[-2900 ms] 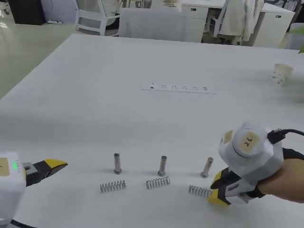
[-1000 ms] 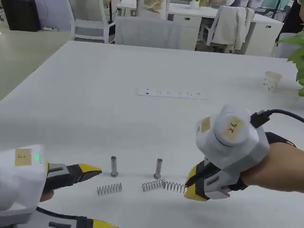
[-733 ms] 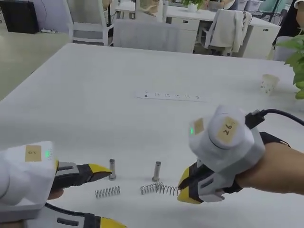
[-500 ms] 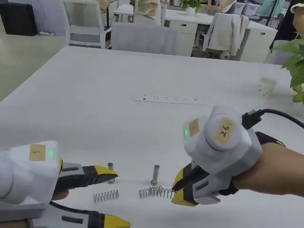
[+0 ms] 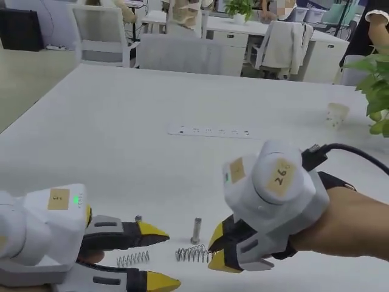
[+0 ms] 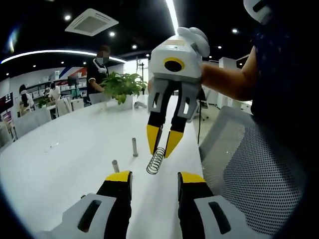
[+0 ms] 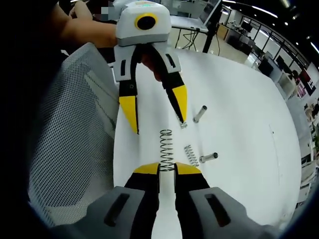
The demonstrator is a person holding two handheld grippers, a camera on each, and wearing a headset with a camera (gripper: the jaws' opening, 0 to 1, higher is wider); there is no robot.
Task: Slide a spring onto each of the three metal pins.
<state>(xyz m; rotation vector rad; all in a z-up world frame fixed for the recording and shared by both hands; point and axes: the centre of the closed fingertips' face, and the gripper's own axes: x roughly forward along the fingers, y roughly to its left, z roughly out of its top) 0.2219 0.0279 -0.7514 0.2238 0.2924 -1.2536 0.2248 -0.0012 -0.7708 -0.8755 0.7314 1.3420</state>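
Yellow-tipped right gripper (image 7: 168,170) pinches a spring (image 7: 167,148) by one end; left gripper (image 6: 154,177) faces it, jaws apart, empty.

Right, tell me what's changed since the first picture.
The right gripper has gripped the rightmost spring and carried it left toward the middle pin. The left gripper, jaws open, has moved in to face it. The left spring lies where it was.

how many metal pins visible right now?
2. One pin stands just left of the right gripper, which grips a spring; another pin pokes up behind the open left gripper. A third may be hidden behind the right gripper.
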